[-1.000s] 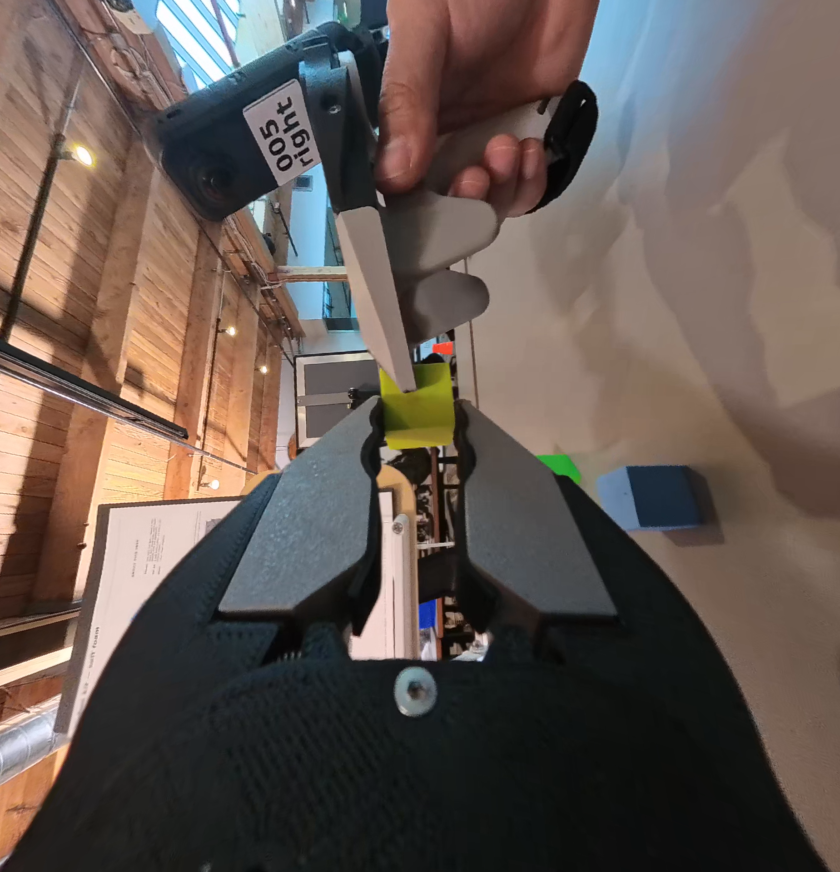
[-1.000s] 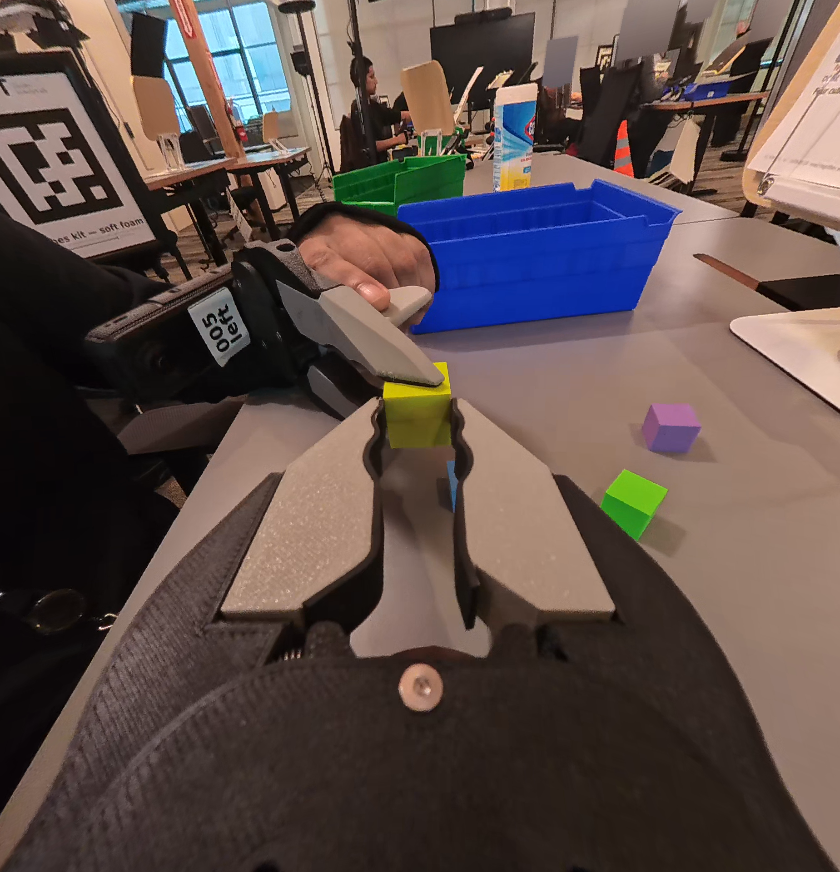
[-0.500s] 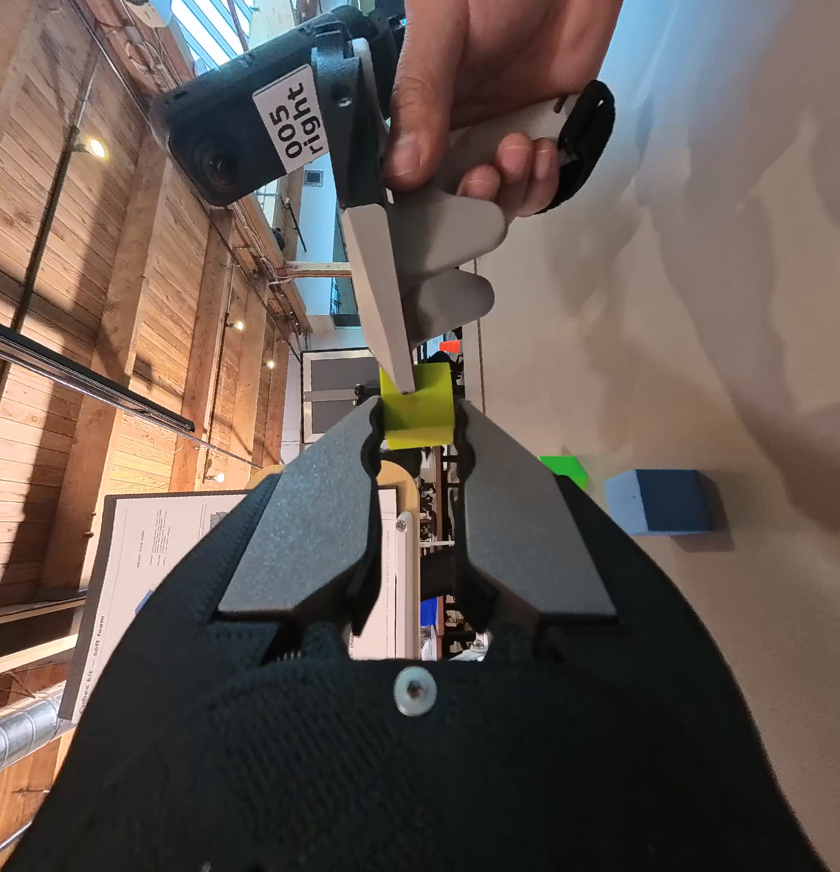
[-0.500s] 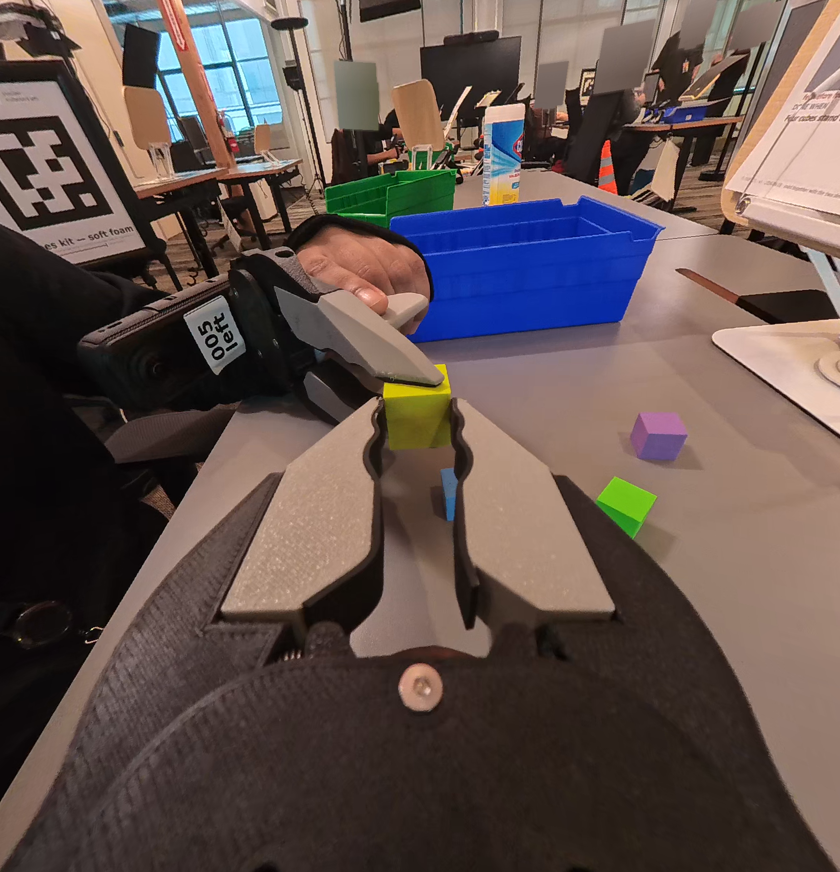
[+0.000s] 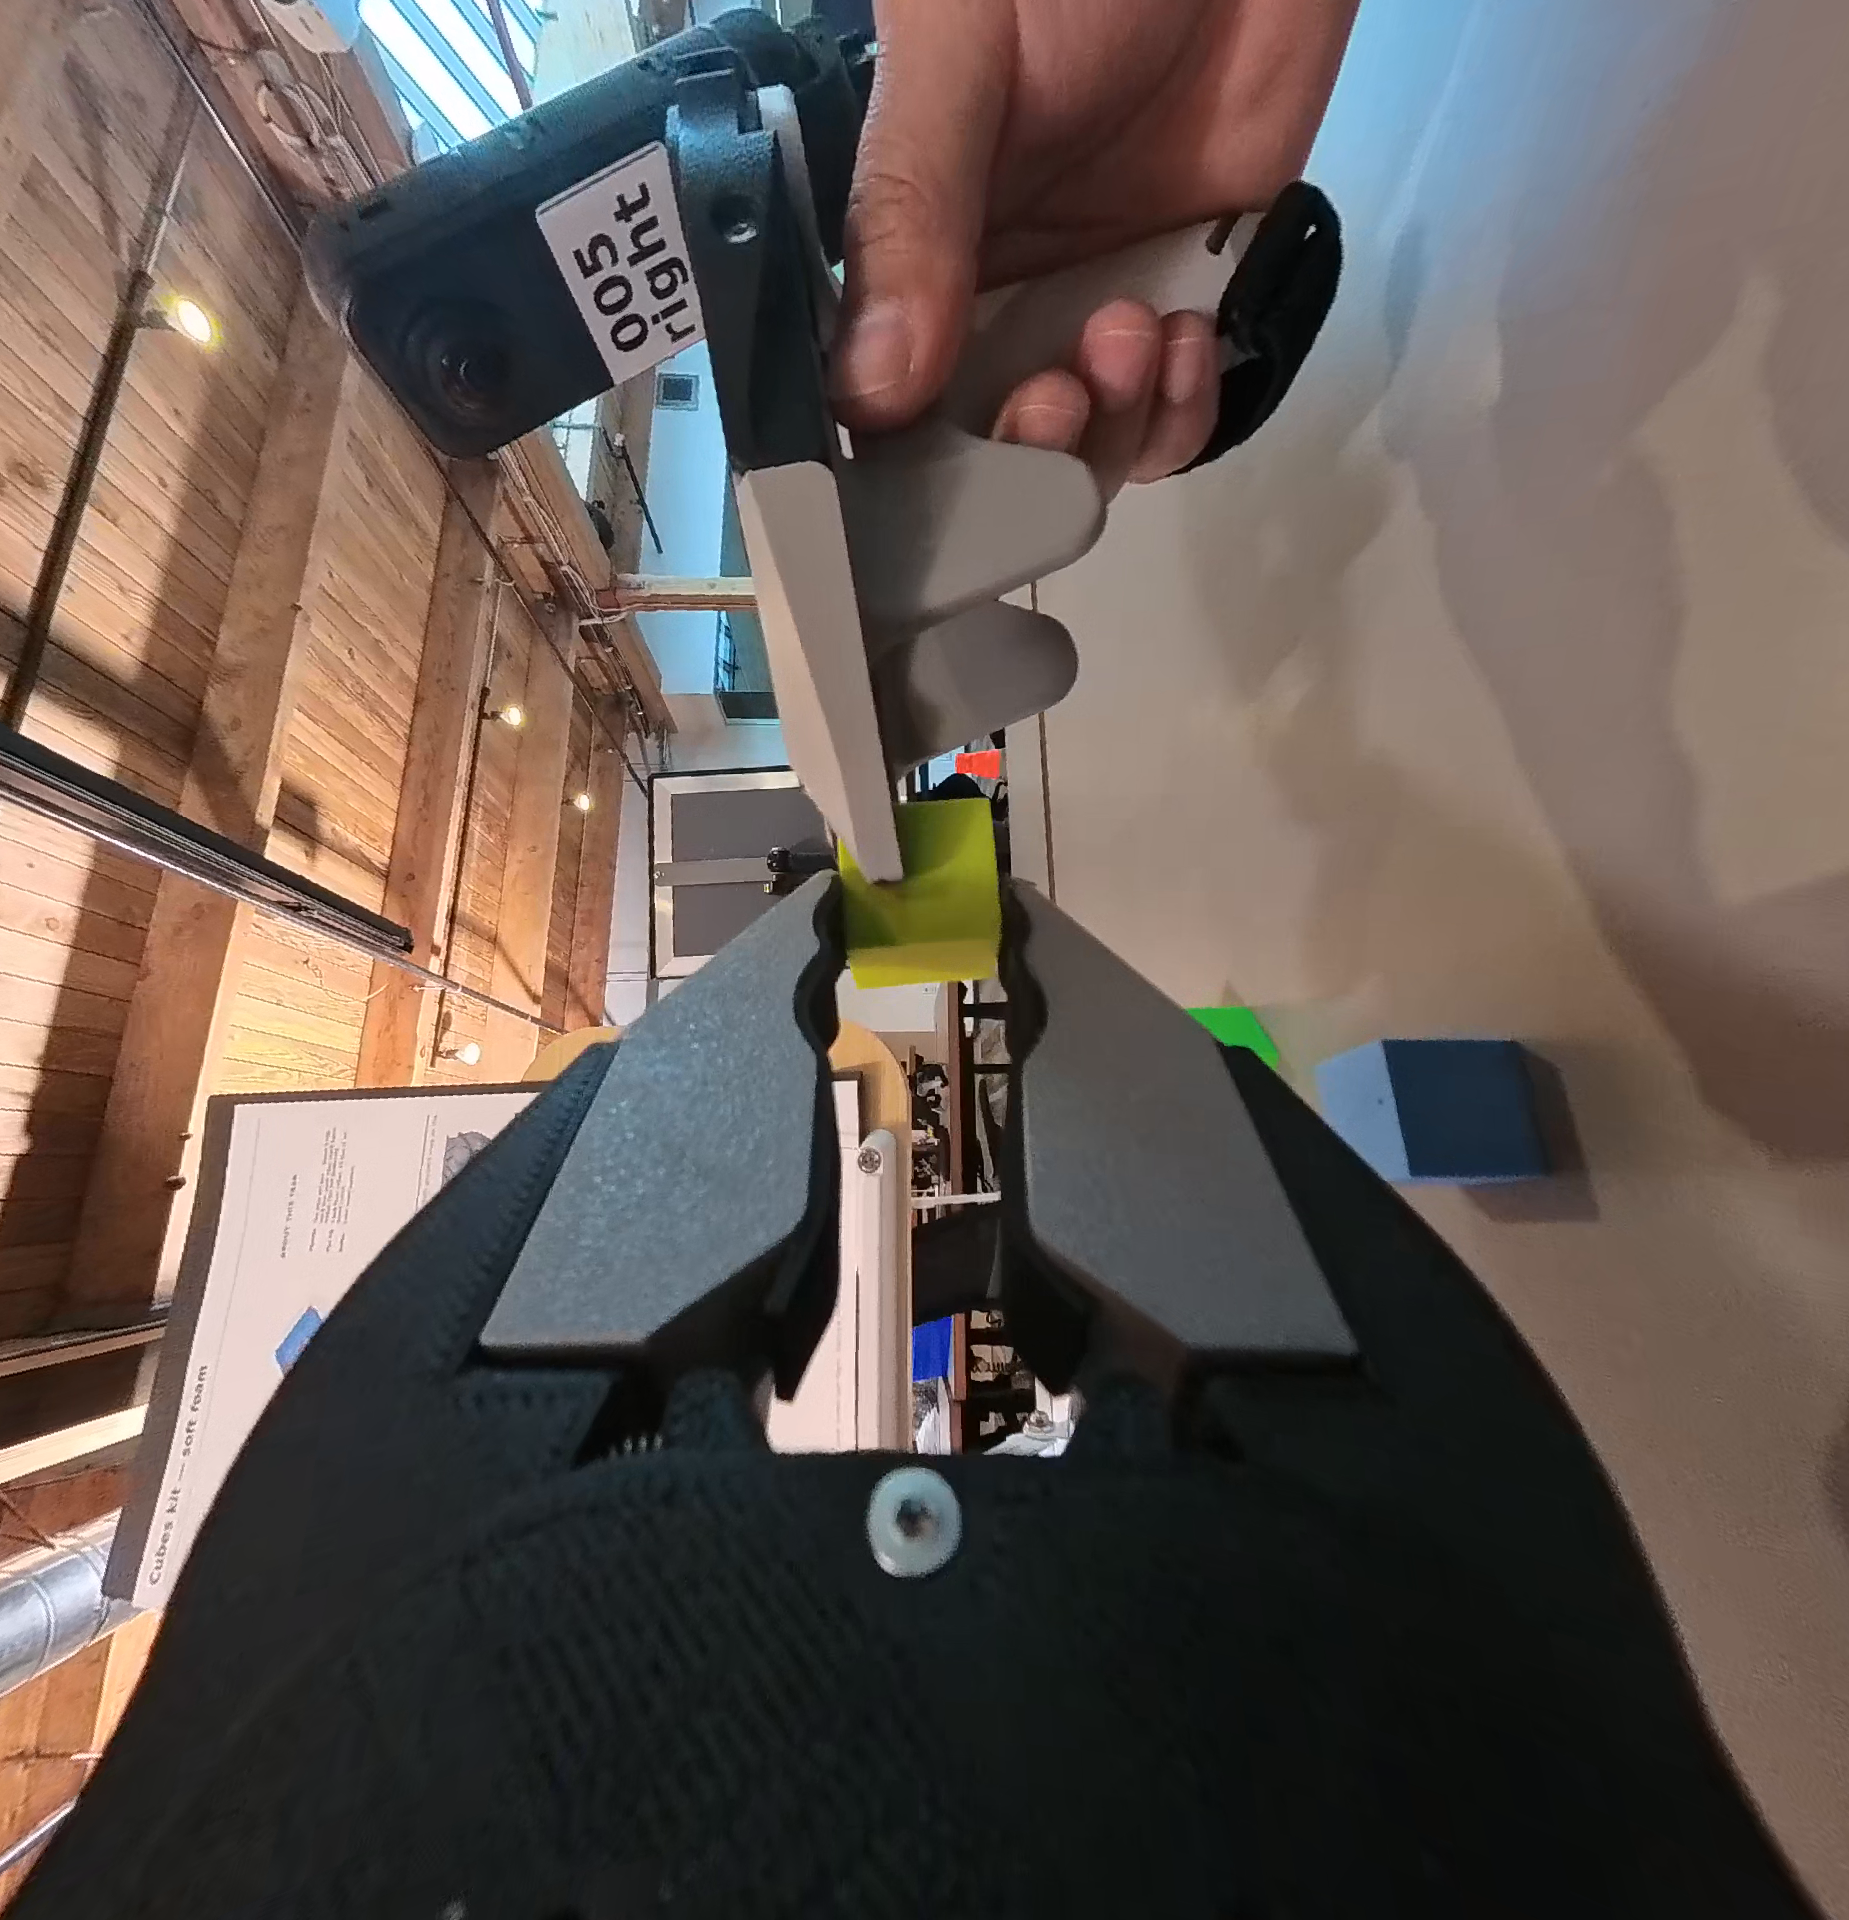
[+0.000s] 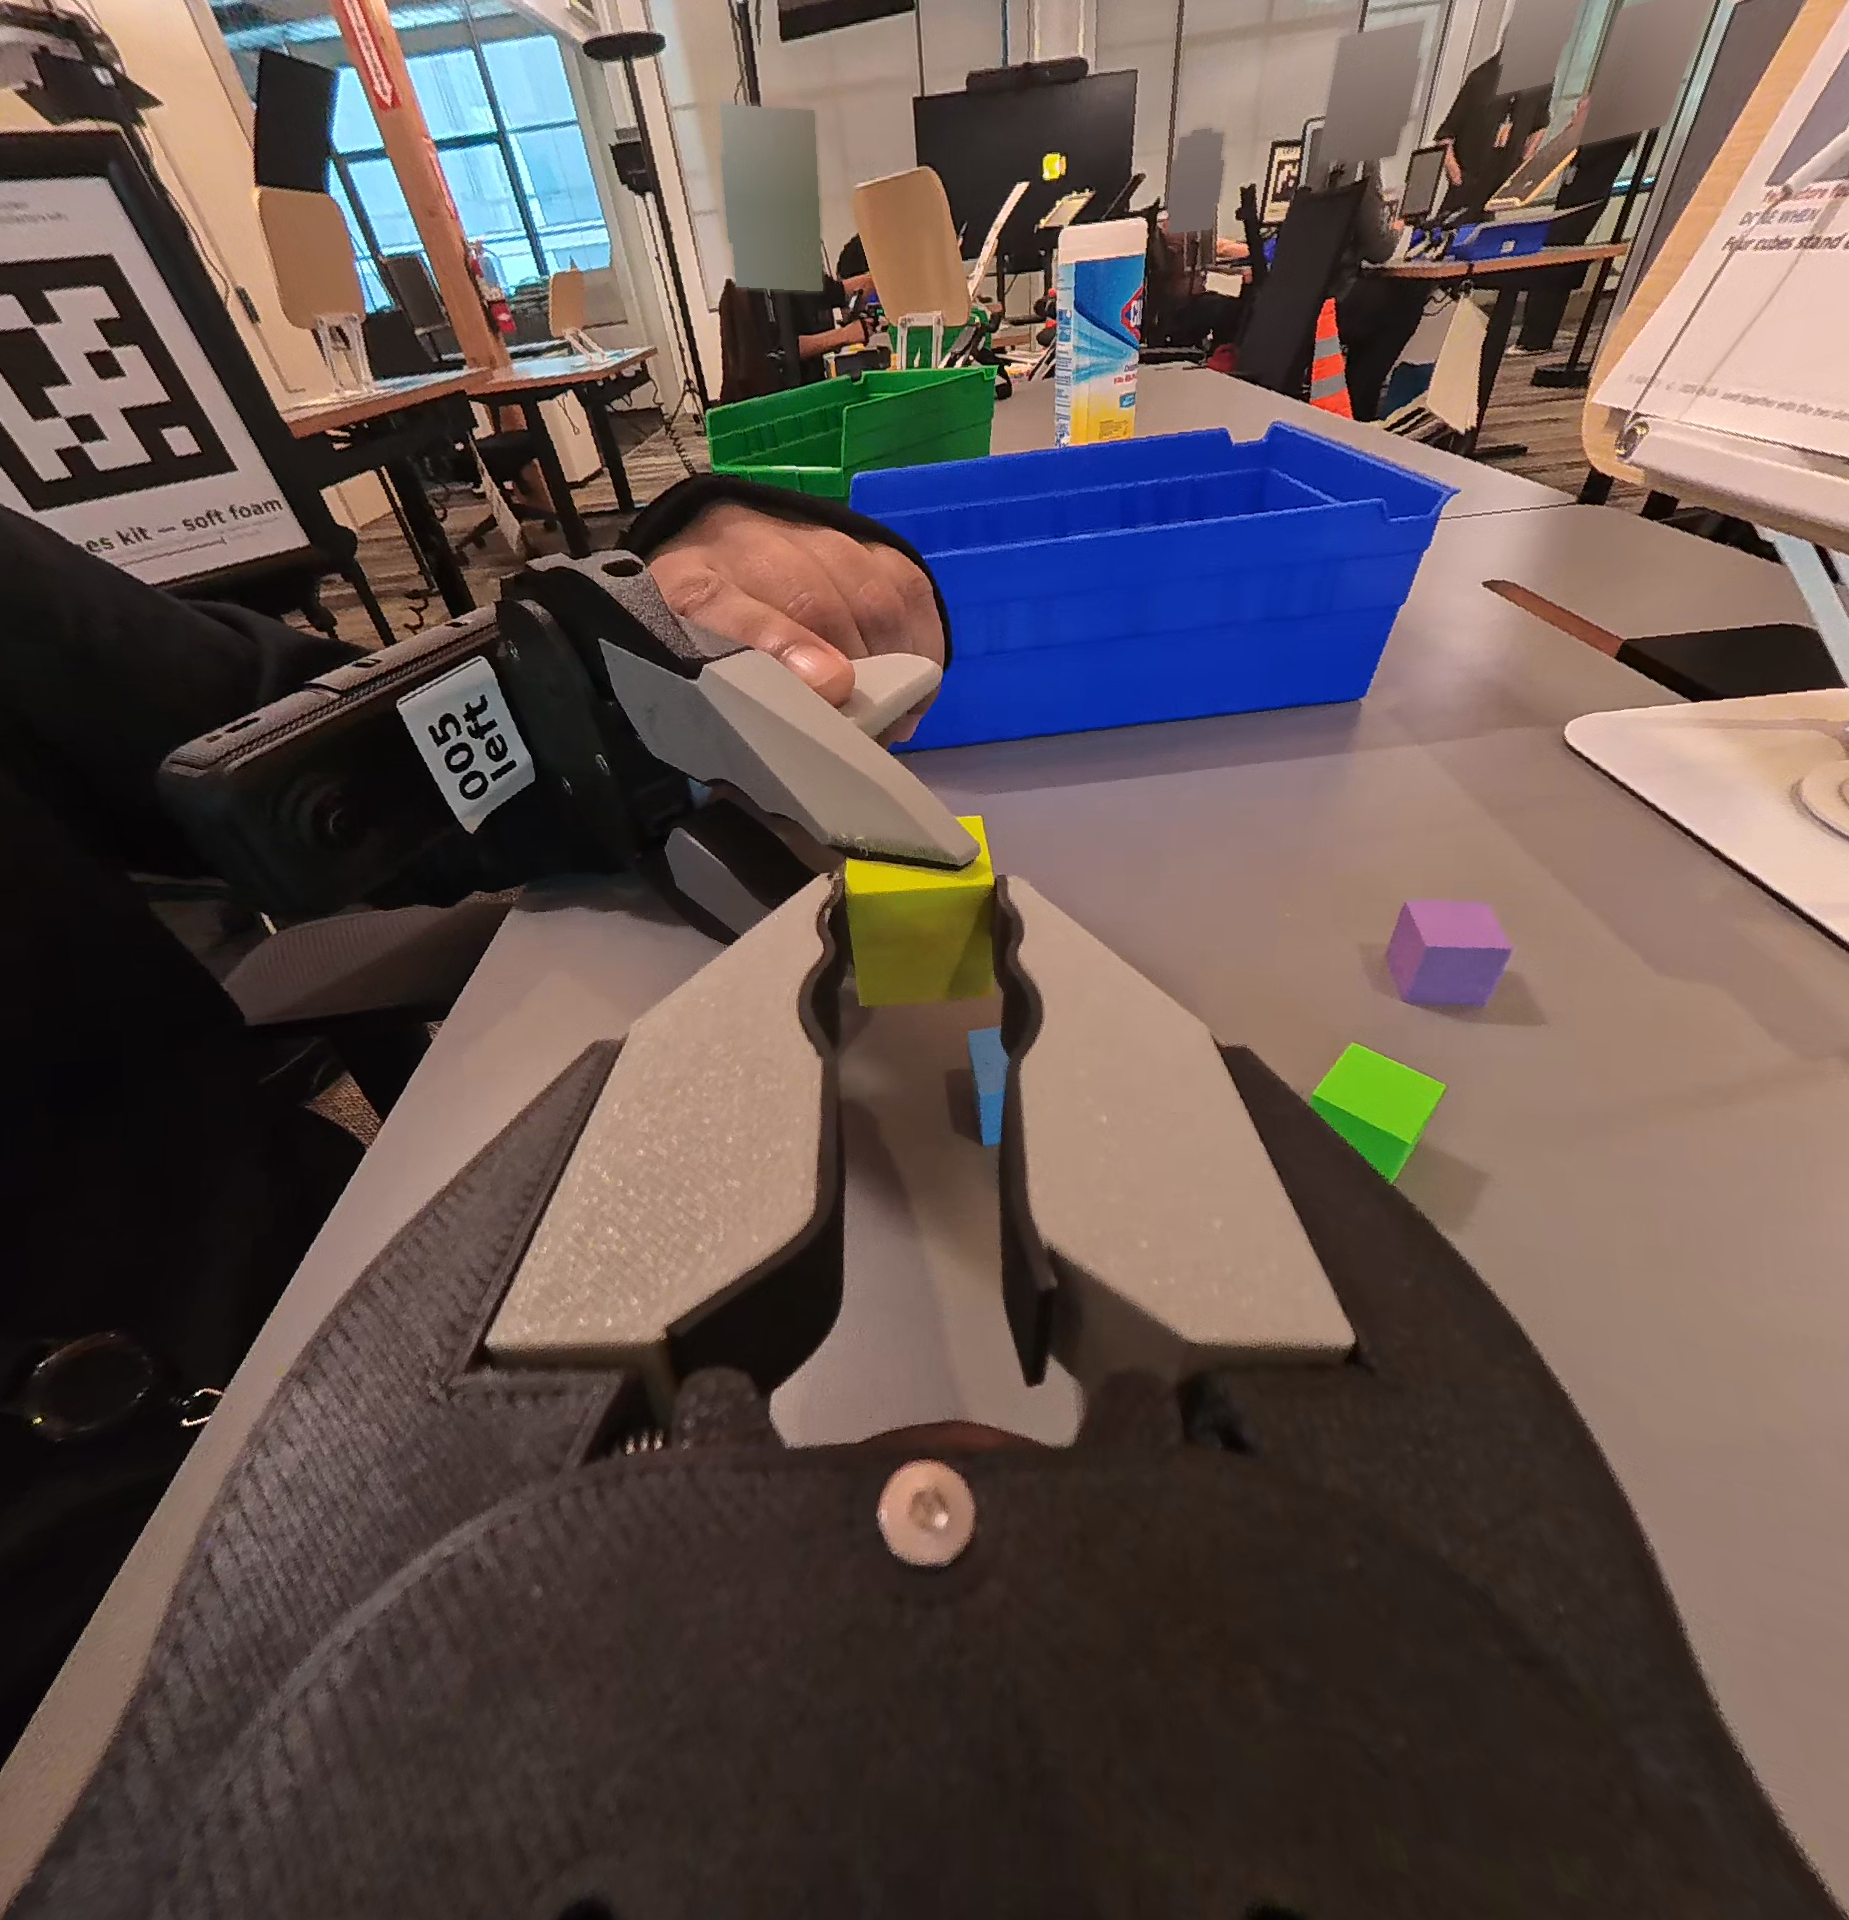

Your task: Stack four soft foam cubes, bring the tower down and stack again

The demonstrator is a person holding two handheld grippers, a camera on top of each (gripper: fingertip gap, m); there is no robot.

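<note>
Handover of yellow cube [image 6: 915, 940] in mid-air
Left gripper [image 5: 920, 925] and right gripper [image 6: 915, 935] both clamped it; stacking seemingly unstarted; next, one must release.

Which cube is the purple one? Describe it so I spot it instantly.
Start at the big blue bin on the grey table. In front of it and to its right, the purple cube sits alone, beyond the green cube. It is the only purple one, untouched by either gripper.
</note>
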